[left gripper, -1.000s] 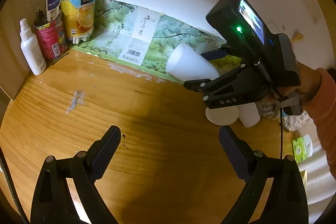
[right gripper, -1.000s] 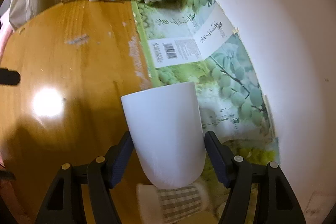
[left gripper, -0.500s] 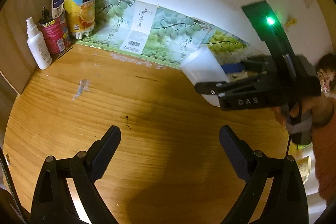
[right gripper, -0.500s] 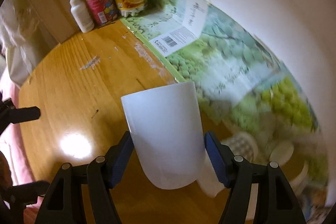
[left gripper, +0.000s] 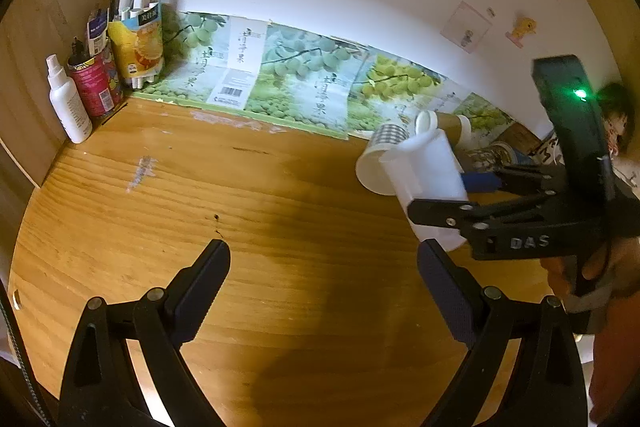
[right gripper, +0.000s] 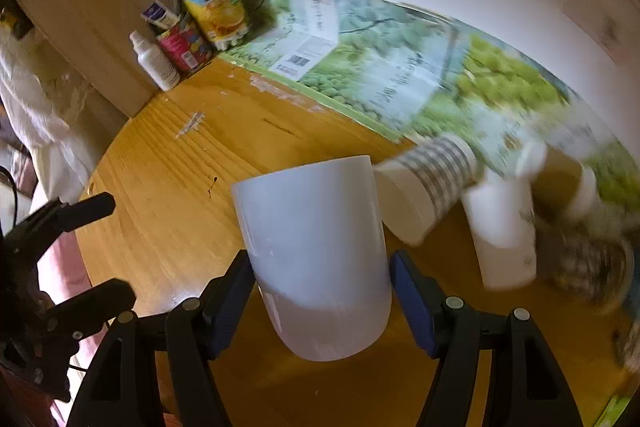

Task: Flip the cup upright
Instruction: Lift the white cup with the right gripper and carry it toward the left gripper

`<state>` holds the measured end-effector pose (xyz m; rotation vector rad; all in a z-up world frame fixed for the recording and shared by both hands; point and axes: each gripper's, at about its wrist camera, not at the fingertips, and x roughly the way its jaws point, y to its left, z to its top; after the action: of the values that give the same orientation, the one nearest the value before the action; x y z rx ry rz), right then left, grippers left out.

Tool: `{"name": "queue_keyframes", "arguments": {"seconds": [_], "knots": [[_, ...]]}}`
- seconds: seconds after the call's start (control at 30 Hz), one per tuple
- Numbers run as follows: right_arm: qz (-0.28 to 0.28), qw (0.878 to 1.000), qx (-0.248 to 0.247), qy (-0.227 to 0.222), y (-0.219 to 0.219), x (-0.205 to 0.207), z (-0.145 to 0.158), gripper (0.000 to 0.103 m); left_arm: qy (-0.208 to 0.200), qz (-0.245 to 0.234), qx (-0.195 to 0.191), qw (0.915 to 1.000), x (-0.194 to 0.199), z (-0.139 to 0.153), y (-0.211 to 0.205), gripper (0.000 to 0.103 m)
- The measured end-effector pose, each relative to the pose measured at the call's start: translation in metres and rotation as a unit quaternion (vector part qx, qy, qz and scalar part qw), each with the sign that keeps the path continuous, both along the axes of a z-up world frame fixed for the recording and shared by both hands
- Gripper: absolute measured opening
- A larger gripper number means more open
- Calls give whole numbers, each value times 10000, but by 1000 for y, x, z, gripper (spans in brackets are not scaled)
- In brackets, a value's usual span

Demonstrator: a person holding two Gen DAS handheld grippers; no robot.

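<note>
A: Left view: left gripper spread wide, empty, over the desk; the white cup is tilted, airborne, near the right edge.

B: Right view: right gripper clamps the white cup — lifted, not yet set upright.

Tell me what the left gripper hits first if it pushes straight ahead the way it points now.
Probably nothing soon: the left gripper, jaws open and holding nothing, points over bare wooden table toward the fruit-printed cardboard at the wall. The white cup sits off to its right. Depth is uncertain.
</note>
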<state>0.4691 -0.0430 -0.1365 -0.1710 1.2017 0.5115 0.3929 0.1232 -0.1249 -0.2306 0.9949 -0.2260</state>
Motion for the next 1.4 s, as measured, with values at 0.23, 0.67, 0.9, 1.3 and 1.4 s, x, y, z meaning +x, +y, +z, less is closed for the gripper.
{"name": "queue_keyframes", "arguments": {"seconds": [0.23, 0.67, 0.9, 1.3, 1.4], "knots": [[-604, 9977, 209, 225, -39, -30, 4, 70, -8, -135, 51, 9999, -15, 3, -23, 96], [-1833, 9723, 943, 1102, -110, -83, -12, 70, 21, -467, -34, 9989, -39, 5, -73, 96], [-2096, 9562, 1425, 1463, -133, -108, -22, 70, 140, -625, -100, 9979, -45, -1, -95, 96], [-2360, 9439, 1548, 1715, -145, -128, -43, 70, 241, -777, 17, 9967, -56, -16, -114, 96], [-2444, 9423, 1504, 1726, -146, -131, -48, 70, 278, -846, 41, 9960, -58, -18, -117, 96]]}}
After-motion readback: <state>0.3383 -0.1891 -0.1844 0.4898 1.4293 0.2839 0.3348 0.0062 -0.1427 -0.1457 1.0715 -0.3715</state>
